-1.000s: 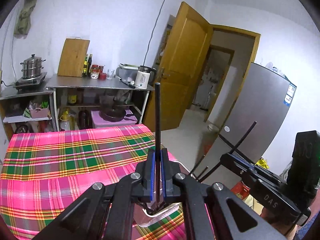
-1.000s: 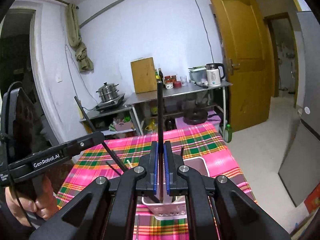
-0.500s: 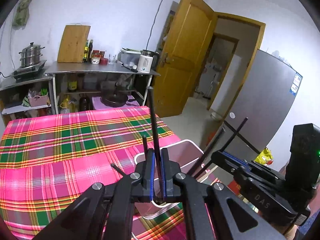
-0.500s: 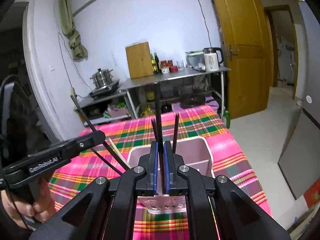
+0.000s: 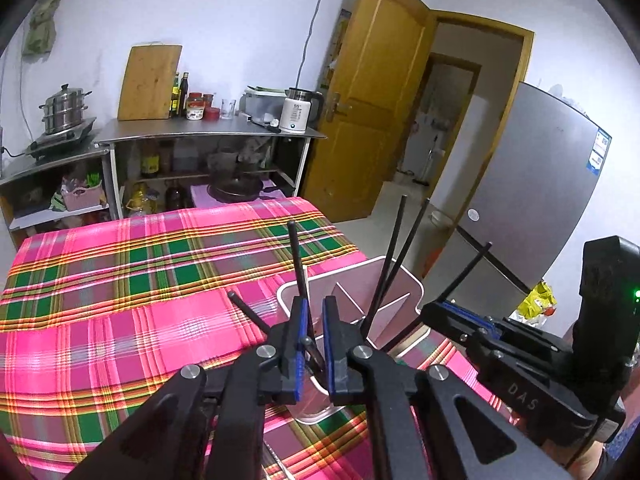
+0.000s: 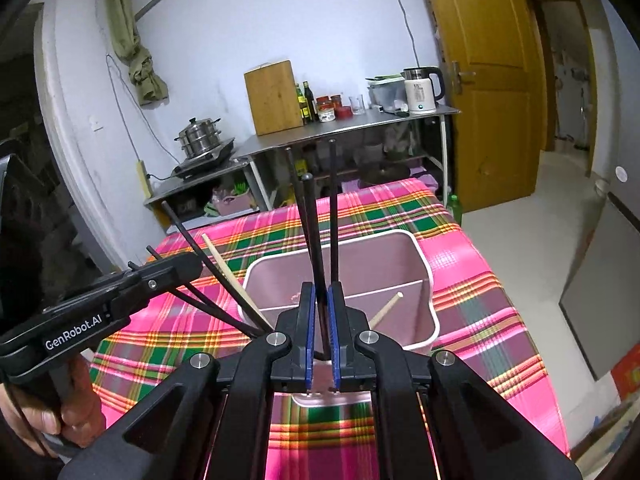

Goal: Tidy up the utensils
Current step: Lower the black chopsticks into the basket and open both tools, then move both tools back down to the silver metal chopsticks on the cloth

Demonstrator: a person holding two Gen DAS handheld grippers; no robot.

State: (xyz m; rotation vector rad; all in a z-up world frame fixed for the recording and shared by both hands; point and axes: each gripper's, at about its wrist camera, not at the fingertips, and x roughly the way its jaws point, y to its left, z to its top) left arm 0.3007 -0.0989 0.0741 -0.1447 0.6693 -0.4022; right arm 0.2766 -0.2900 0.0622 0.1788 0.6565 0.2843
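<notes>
A pink divided utensil holder (image 5: 400,276) (image 6: 424,256) stands on the plaid tablecloth, with several black and pale wooden chopsticks leaning in it. My left gripper (image 5: 315,312) hovers over the holder's near corner. Its jaws are opening, and a black chopstick (image 5: 298,264) stands between them, resting only on the left pad with its lower end in the holder. My right gripper (image 6: 321,292) is over the near compartment, pads tight on another black chopstick (image 6: 312,232) that points up and reaches down into the holder. Each gripper shows in the other's view, the left gripper (image 6: 188,264) and the right gripper (image 5: 436,308).
The plaid cloth (image 5: 140,300) covers the table beyond and left of the holder. Past the table stands a steel shelf unit (image 5: 208,134) with a cutting board, bottles and a kettle. A grey fridge (image 5: 540,208) and a wooden door (image 5: 380,120) are to the right. A hand (image 6: 76,400) holds the left gripper.
Both grippers have come down over the pink holder, lowering their chopsticks into it. The left jaws have parted slightly and its chopstick now leans to the left.
</notes>
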